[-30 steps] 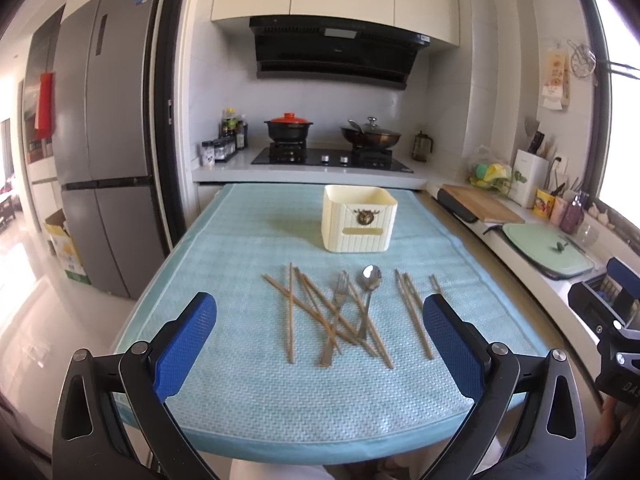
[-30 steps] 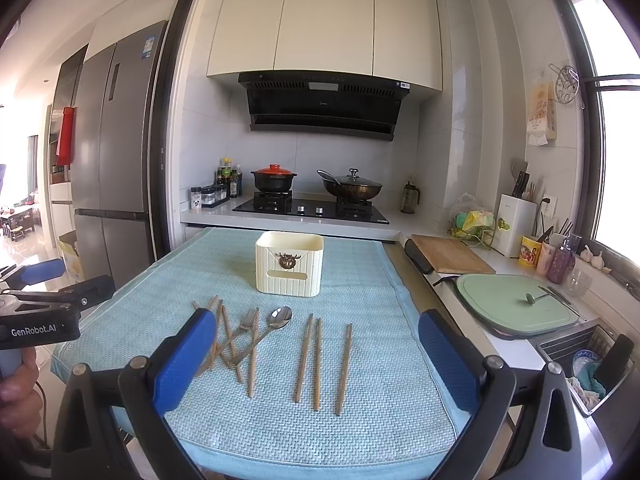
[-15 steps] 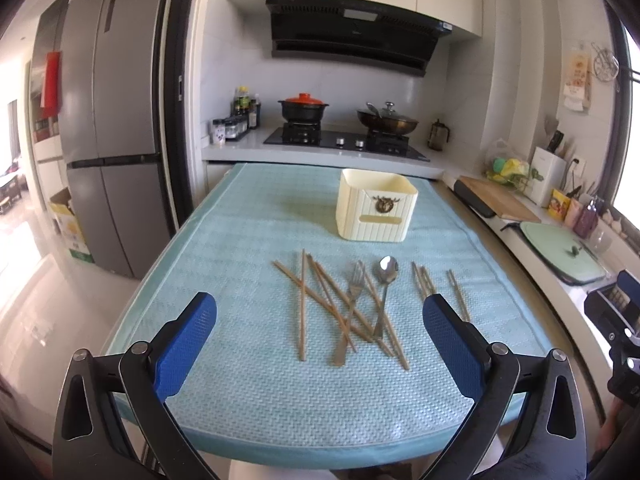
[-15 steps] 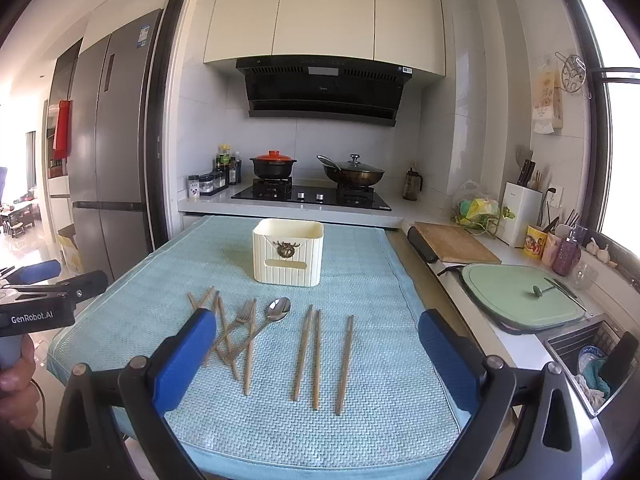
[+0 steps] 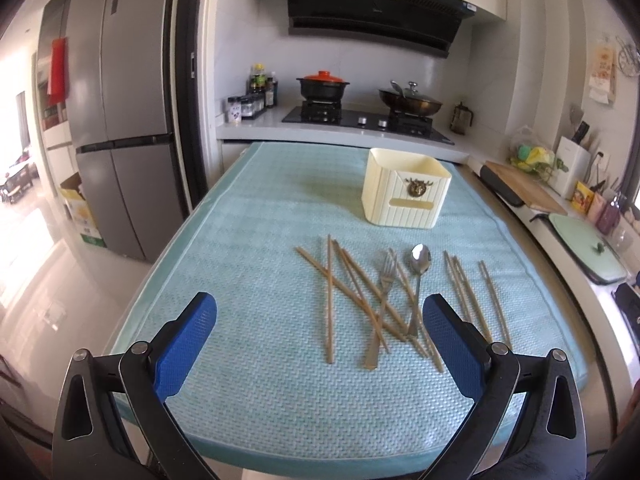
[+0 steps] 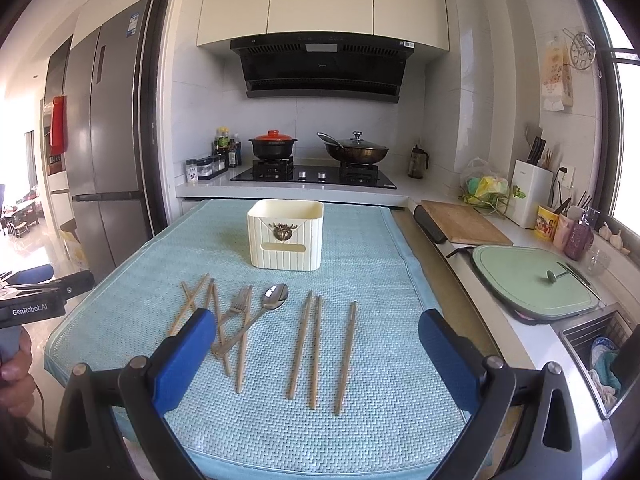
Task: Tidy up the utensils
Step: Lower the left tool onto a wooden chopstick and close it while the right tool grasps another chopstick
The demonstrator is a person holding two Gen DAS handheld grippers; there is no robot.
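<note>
A cream utensil holder (image 5: 405, 191) (image 6: 285, 234) stands upright on the light-blue mat (image 5: 260, 216) (image 6: 380, 240). In front of it lie several wooden chopsticks (image 5: 329, 296) (image 6: 316, 344), a metal fork (image 5: 382, 300) (image 6: 236, 308) and a metal spoon (image 5: 418, 276) (image 6: 268, 304), some crossing each other. My left gripper (image 5: 320, 344) is open and empty, above the mat's near edge. My right gripper (image 6: 314, 356) is open and empty, just above three separate chopsticks. The left gripper also shows at the left edge of the right wrist view (image 6: 36, 300).
A fridge (image 5: 120, 120) stands left of the table. Behind is a stove with a red-lidded pot (image 6: 273, 146) and a wok (image 6: 356, 152). On the right counter are a wooden cutting board (image 6: 464, 224), a green board (image 6: 532, 276) and a sink (image 6: 600, 348).
Both grippers have moved forward and a little down toward the utensils. The left view has shifted left, so the utensils now lie more to its right. Nothing on the mat has moved.
</note>
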